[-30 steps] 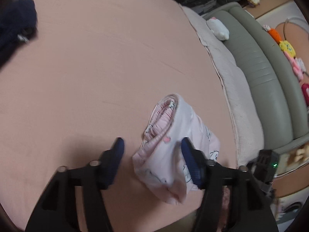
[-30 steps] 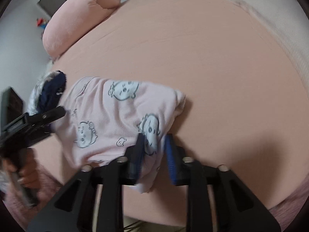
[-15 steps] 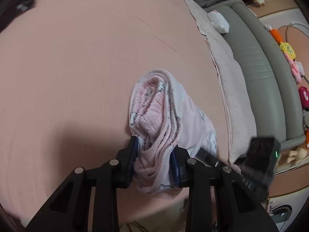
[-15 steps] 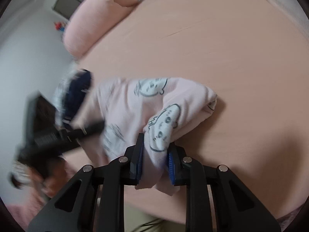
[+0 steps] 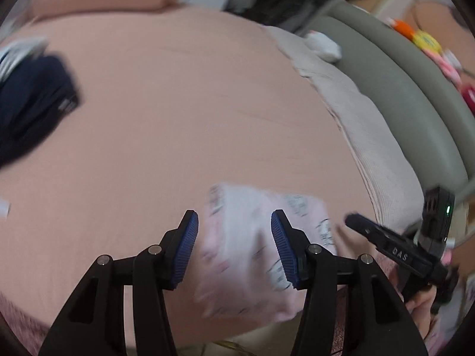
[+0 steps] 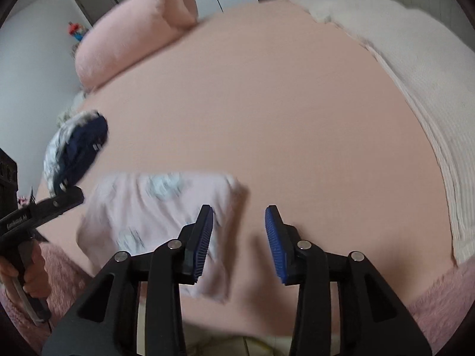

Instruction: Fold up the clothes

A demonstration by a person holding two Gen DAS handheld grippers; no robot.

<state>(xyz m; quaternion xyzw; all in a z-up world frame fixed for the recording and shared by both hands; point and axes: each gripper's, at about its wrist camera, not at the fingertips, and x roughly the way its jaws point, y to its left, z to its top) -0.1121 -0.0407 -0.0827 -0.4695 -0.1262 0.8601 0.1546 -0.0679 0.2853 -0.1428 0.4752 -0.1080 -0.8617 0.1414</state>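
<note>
The folded pink garment [image 5: 252,246] is being left at lower centre on the bed [image 5: 178,118]. Left gripper [image 5: 234,249] and right gripper [image 6: 239,244] jaws have just been opening, nothing gripped. The dark garment [image 5: 29,103], upper left, is awaiting folding.

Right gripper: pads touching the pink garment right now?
Apart. The right wrist view shows the right gripper open, bare sheet between its pads; the folded pink garment lies left of them.

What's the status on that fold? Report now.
Left gripper and right gripper both just opened, holding nothing. Pink garment folded on the bed. Nothing in the way.
</note>
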